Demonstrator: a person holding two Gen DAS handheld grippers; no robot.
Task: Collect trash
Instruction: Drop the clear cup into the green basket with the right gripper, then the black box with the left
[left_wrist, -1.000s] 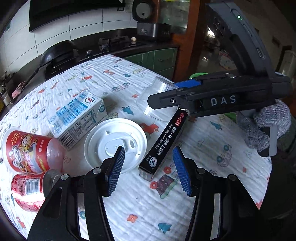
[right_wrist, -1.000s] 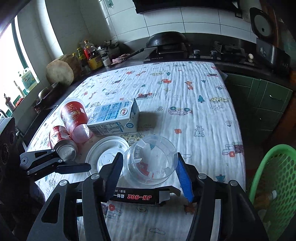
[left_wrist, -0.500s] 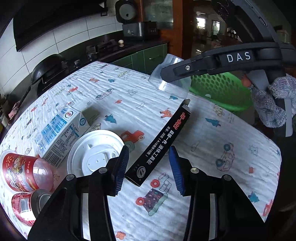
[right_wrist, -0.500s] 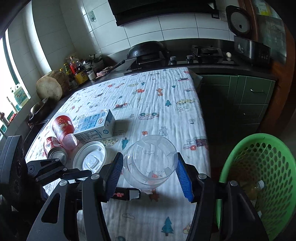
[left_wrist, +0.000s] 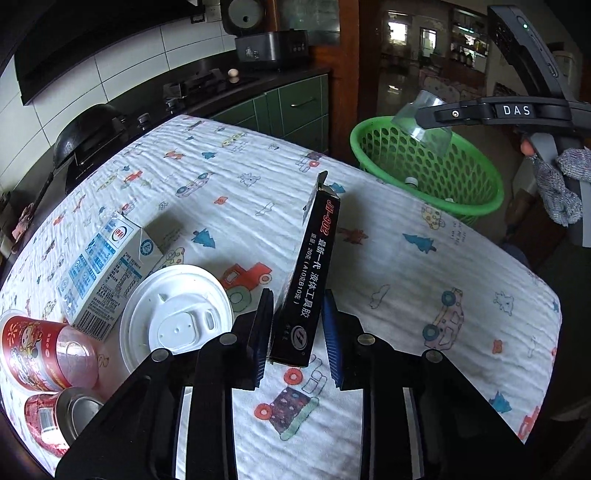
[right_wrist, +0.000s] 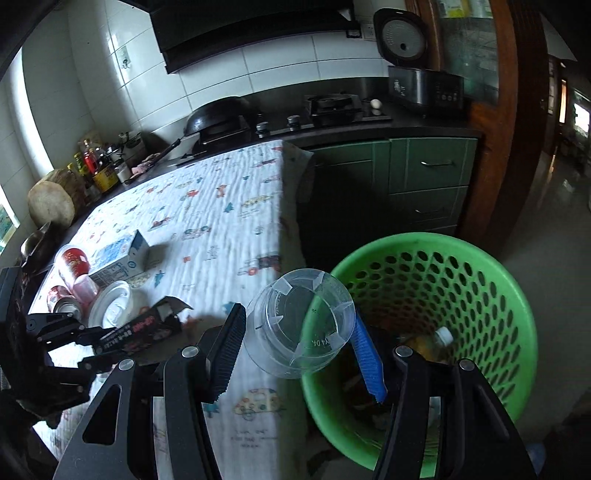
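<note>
Right gripper (right_wrist: 297, 350) pinched the clear cup (right_wrist: 301, 326) at the basket (right_wrist: 517, 314) rim (best carried fully over before release); left gripper (left_wrist: 297, 328) clamped the black box (left_wrist: 308, 280) above the table (left_wrist: 424, 277).

Cartoon-print tablecloth (left_wrist: 369, 258) carries milk carton (left_wrist: 107, 266), white lid (left_wrist: 173, 314), red cup (left_wrist: 40, 354), can (left_wrist: 55, 417)

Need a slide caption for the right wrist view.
Right hand-held gripper holds clear cup at green basket rim.
</note>
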